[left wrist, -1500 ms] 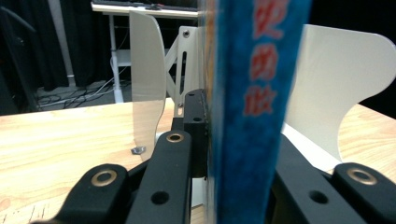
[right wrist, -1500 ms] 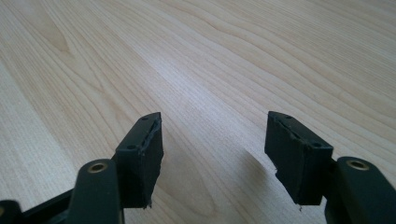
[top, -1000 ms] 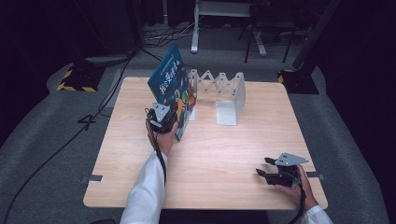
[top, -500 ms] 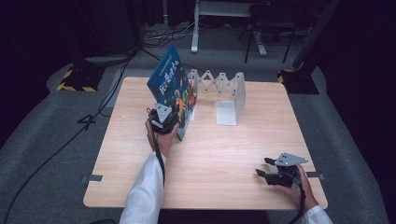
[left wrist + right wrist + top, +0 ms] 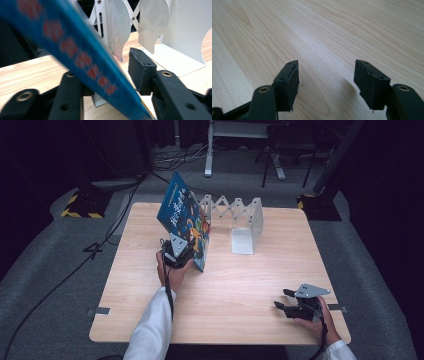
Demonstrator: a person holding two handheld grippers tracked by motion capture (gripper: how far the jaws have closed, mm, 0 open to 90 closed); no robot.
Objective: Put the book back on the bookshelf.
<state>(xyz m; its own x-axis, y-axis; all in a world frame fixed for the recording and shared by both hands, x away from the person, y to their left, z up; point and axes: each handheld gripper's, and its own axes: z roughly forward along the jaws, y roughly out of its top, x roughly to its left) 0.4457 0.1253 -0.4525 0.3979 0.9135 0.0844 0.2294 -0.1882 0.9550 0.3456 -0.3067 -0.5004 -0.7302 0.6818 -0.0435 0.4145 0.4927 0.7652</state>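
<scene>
From the high view, I held my left gripper [image 5: 181,251] against the lower edge of the book [image 5: 184,222], which stood tilted on the table [image 5: 230,290] with its top leaning away from the rack [image 5: 240,220]. The book sat just beside the rack, on the side toward my left arm, its cover blue with bright pictures. My left hand [image 5: 170,272] gripped the tool from below, the white sleeve [image 5: 150,330] running back to the near table edge. My right gripper [image 5: 286,300] rested well apart from the rack, near the table's near corner on my right side, with my right hand [image 5: 315,317] behind it and its jaws spread over bare wood. In the left gripper view, the book's blue spine [image 5: 85,65] with red marks cut across between my two jaws; one jaw lay against it, while the other stood a little off the book's face, so I could not tell whether the grip was tight. The white rack's curved plates [image 5: 150,27] stood just behind the book, their flat foot lying on the table. In the right gripper view, my right gripper [image 5: 326,82] was wide open, holding nothing, with the pale wood grain of the table [image 5: 324,32] under both jaws.
</scene>
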